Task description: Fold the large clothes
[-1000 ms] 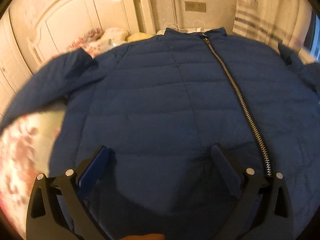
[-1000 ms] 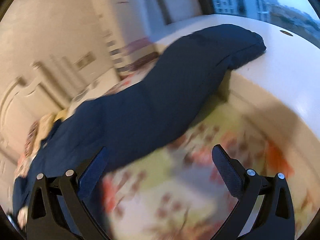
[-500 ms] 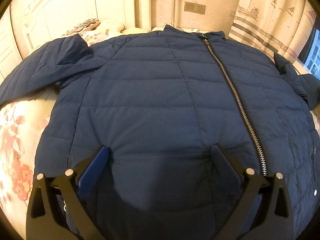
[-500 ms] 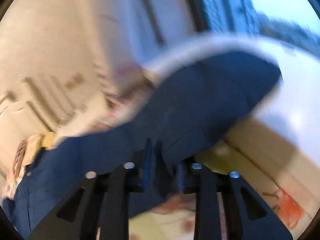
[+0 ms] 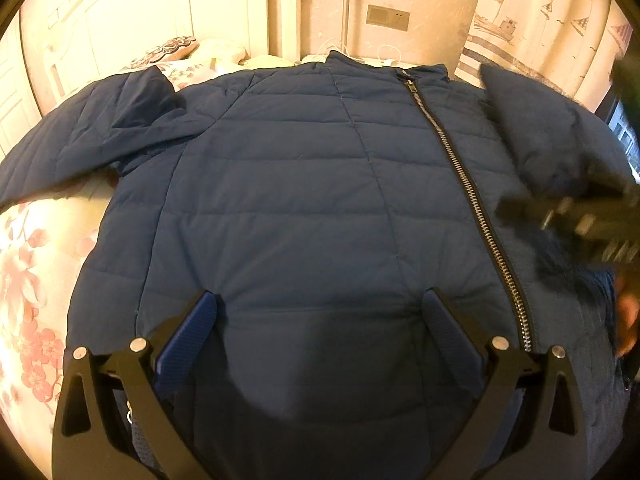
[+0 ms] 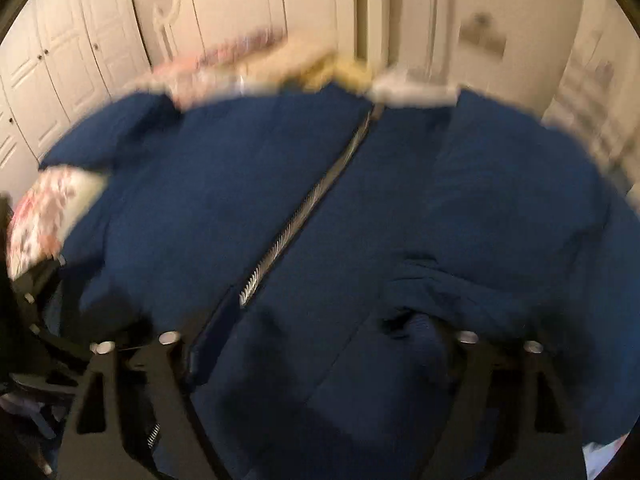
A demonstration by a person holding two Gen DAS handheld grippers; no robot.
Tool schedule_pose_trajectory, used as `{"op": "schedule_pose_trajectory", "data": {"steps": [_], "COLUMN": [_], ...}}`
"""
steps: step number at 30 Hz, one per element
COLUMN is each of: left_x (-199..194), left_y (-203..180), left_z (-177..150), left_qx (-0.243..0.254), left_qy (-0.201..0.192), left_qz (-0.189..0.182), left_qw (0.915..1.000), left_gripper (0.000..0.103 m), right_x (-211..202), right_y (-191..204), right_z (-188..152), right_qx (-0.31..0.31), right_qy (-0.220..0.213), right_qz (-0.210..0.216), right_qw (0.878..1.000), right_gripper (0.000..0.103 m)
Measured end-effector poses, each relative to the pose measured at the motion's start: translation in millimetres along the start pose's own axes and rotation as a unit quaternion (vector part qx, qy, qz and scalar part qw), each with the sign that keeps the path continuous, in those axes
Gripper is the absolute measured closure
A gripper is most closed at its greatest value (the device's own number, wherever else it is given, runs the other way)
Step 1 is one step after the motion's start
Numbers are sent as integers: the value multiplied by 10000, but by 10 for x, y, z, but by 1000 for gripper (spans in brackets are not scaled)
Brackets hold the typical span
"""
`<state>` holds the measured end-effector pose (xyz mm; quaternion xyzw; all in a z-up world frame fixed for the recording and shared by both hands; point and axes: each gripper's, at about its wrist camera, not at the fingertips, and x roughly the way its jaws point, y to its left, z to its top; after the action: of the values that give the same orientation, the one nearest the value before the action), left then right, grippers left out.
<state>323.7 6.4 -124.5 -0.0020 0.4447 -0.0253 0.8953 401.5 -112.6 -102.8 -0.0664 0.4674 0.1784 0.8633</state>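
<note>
A navy quilted jacket point(image 5: 300, 184) lies front up on the bed, its metal zipper point(image 5: 460, 168) closed. My left gripper point(image 5: 320, 320) hovers open over the lower front panel, nothing pinched. The jacket's left sleeve point(image 5: 80, 132) stretches out to the left. The other sleeve point(image 5: 536, 128) is folded in over the right chest. In the blurred right wrist view, my right gripper point(image 6: 316, 344) is above the jacket point(image 6: 200, 200) beside the zipper point(image 6: 304, 208). Its jaws are opening, with the sleeve point(image 6: 500, 208) end lying by the right finger, not pinched. That gripper shows blurred in the left wrist view point(image 5: 560, 216).
The jacket lies on a floral bedsheet point(image 5: 28, 280). A white headboard point(image 5: 140, 8) and pillows point(image 5: 172, 46) are at the far end. A patterned curtain point(image 5: 540, 20) hangs at the right, and white wardrobe doors point(image 6: 60, 60) stand at the left.
My right gripper shut on the sleeve end, swung it from the white ledge across onto the jacket's front, and has parted its jaws. The left gripper barely moved; the left sleeve settled flat.
</note>
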Motion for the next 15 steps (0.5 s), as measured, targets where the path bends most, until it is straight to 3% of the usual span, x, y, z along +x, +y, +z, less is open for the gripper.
{"op": "schedule_pose_trajectory", "data": {"steps": [3,6,9,11,14,15], "left_x": [0,-3,-54,-156,-339,-382], "left_y": [0,7,-53,-199,-728,-988], "left_z": [0,0,6,40,161,207], "left_qx": [-3,-8,84,232,993,1395], "left_qy": [-3,-6,40,-139,-578,-745], "left_qz": [-2,-29,151,95,-288,-371], "left_qw": [10000,10000,9998,9996,9930,9867], "left_gripper": [2,2,2,3,2,2], "right_x": [-286,-789,-1204,-1350,-1314,-1243], "right_y": [-118,-227,-512,-748,-898,-928], "right_z": [-146,-394,-769,-1113,-1450,-1519], "right_qx": [268,679,1296,1888,2351,2471], "right_qy": [-79,-519,-939,-1036,-955,-873], "right_qz": [115,313,239,276,207,257], "right_qw": [9995,9958,9868,9761,9670,9647], "right_gripper": [23,17,17,17,17,17]}}
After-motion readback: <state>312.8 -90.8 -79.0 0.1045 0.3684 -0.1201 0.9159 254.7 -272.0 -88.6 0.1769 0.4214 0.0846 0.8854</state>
